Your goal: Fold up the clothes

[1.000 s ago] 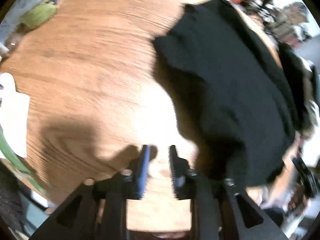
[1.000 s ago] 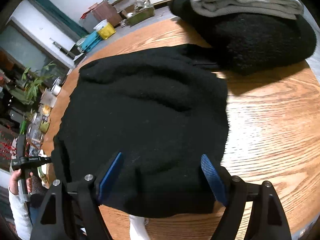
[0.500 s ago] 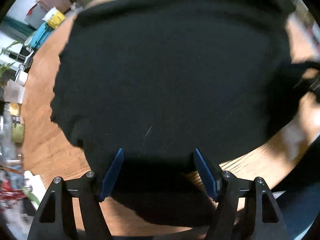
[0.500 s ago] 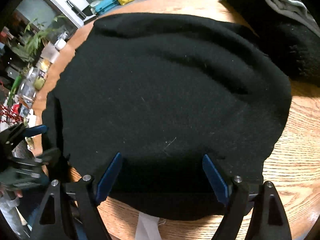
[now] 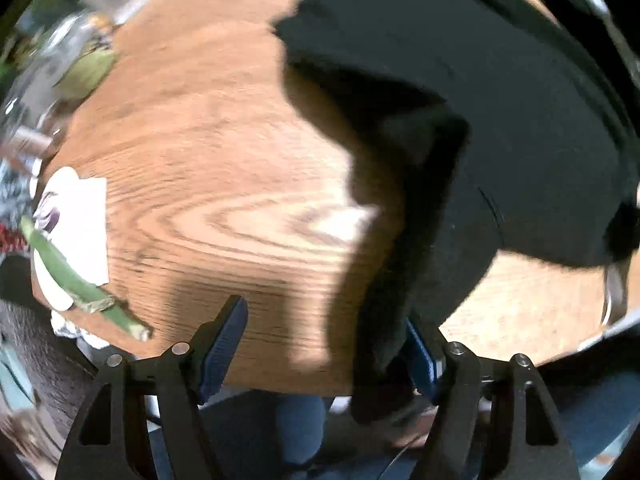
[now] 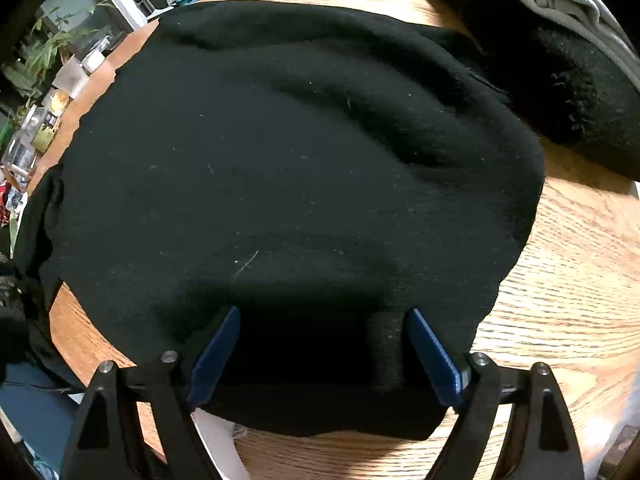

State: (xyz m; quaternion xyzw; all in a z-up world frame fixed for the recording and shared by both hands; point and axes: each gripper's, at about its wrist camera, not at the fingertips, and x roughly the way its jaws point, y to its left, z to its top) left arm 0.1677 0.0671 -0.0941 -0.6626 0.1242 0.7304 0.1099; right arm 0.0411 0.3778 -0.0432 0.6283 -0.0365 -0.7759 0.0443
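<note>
A black sweater (image 6: 304, 160) lies spread flat on the round wooden table (image 6: 572, 280). My right gripper (image 6: 324, 356) is open wide, its blue pads (image 6: 216, 356) straddling the sweater's near hem at the table edge. In the left wrist view the sweater (image 5: 500, 100) fills the right side, and a dark flap of it (image 5: 424, 260) hangs down over the table edge against the right finger. My left gripper (image 5: 322, 352) is open at that edge, with bare wood (image 5: 224, 184) ahead of its left pad (image 5: 224, 344).
A pile of folded clothes, black fleece under grey (image 6: 580, 80), sits at the table's far right. A white paper (image 5: 80, 216) and a green leaf (image 5: 76, 280) lie at the left rim. A person's blue trouser legs (image 5: 300, 420) show below the edge. Boxes and plants (image 6: 44, 56) stand beyond.
My left gripper opened from nearly shut and swung around; it now sits at the sweater's left corner by the table edge. My right gripper moved closer in over the near hem, staying open.
</note>
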